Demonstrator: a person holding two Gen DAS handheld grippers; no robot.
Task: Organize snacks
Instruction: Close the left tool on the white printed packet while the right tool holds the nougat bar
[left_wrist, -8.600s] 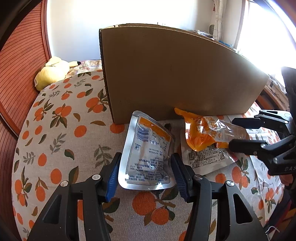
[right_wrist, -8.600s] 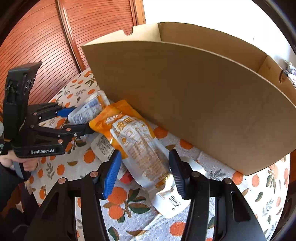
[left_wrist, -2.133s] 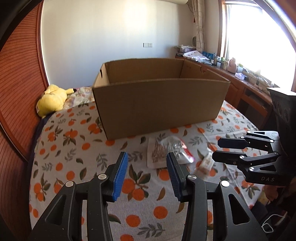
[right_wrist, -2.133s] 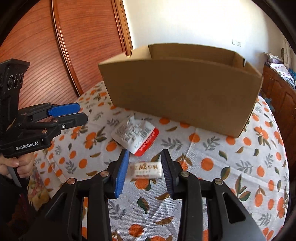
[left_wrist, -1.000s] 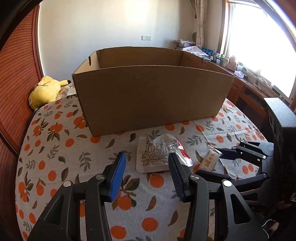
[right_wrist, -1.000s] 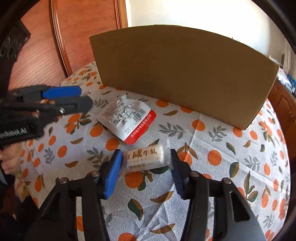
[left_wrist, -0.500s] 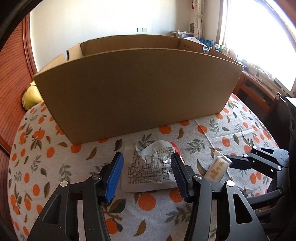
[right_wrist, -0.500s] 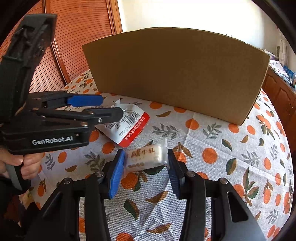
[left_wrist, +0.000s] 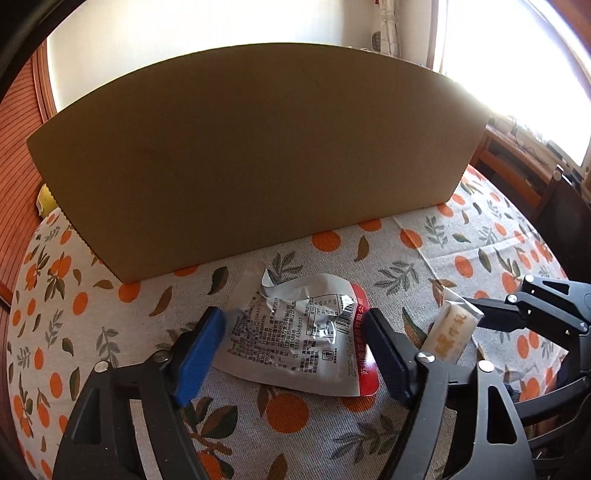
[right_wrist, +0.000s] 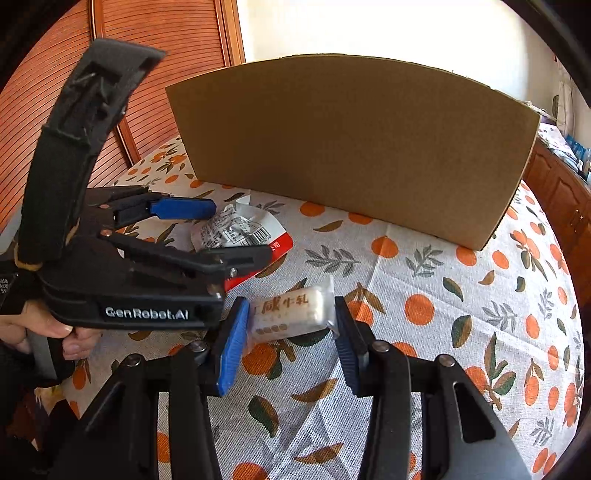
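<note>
A silver snack packet with a red edge (left_wrist: 295, 332) lies on the orange-print tablecloth, between the open jaws of my left gripper (left_wrist: 293, 354). It also shows in the right wrist view (right_wrist: 240, 230). A small white nougat bar (right_wrist: 290, 312) lies between the jaws of my right gripper (right_wrist: 290, 336), which are open and close to its two ends. The bar also shows in the left wrist view (left_wrist: 452, 330). A big cardboard box (left_wrist: 255, 166) stands upright behind both snacks; its inside is hidden.
The tablecloth (right_wrist: 461, 295) covers a round table. A wooden slatted panel (right_wrist: 155, 74) stands at the back left. A yellow plush toy (left_wrist: 44, 199) peeks out left of the box. A wooden cabinet (right_wrist: 565, 192) is at the right.
Both grippers have dropped lower and closer to the snacks. The left jaws now straddle the silver packet, and the right jaws frame the white bar more tightly.
</note>
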